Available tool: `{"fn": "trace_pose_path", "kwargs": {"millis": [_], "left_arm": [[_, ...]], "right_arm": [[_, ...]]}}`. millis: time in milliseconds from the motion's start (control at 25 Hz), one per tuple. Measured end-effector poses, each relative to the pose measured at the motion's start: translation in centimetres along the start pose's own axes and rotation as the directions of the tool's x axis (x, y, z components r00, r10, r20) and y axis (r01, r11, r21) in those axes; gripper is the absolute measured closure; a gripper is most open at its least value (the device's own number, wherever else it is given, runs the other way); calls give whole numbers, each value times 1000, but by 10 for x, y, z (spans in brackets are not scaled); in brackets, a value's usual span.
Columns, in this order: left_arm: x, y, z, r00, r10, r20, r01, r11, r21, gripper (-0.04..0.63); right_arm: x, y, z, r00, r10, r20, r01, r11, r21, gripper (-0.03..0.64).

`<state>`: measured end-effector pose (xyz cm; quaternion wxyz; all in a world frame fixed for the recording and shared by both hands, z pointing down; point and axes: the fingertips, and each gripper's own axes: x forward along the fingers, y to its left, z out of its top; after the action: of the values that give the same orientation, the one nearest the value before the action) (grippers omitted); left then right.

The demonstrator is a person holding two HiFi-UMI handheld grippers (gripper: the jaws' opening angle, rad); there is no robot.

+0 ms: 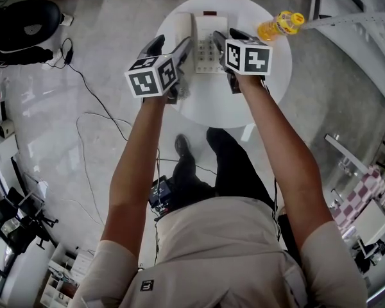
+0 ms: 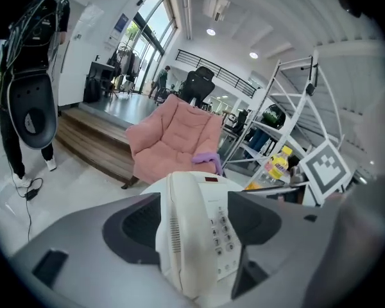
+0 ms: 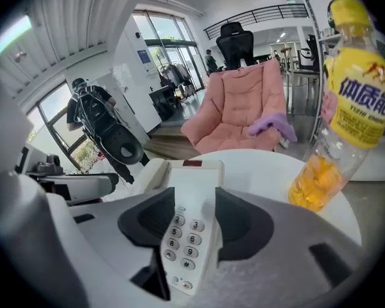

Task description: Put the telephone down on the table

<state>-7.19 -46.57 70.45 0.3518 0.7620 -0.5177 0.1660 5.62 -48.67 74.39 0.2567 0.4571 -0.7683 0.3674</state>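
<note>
A cream telephone (image 1: 205,43) lies flat on the round white table (image 1: 256,88), its handset seated on the left side of the base. My left gripper (image 1: 170,47) hangs over the phone's left edge and is open. In the left gripper view the handset (image 2: 183,236) shows in the gap between the jaws of the left gripper (image 2: 196,217), with no pad pressing on it. My right gripper (image 1: 228,38) is over the phone's right edge. In the right gripper view the keypad (image 3: 183,236) shows between the part-open jaws of the right gripper (image 3: 196,220).
A bottle of orange drink (image 1: 280,25) stands at the table's back right, close to my right gripper, and looms large as the bottle (image 3: 346,108) here. A pink armchair (image 2: 173,133) stands beyond the table. Cables (image 1: 90,127) trail on the floor at the left. A white metal shelf (image 2: 295,108) is at the right.
</note>
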Motion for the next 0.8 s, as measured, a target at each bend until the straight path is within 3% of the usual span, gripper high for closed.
{"fn": "trace_pose_path", "kwargs": {"millis": [280, 400, 560, 800], "left_arm": [[-55, -26, 36, 994, -61, 92, 57, 997, 47, 394], [-86, -39, 51, 985, -120, 125, 114, 992, 54, 450], [-129, -57, 70, 962, -223, 159, 216, 975, 59, 571], [-197, -77, 97, 932, -301, 201, 288, 953, 92, 583]], "right_arm": [[-49, 24, 20, 997, 11, 75, -9, 1000, -29, 507], [-76, 40, 23, 994, 36, 99, -33, 999, -41, 630], [-113, 68, 29, 988, 90, 128, -82, 994, -68, 629], [-178, 112, 52, 967, 152, 203, -125, 982, -139, 629]]}}
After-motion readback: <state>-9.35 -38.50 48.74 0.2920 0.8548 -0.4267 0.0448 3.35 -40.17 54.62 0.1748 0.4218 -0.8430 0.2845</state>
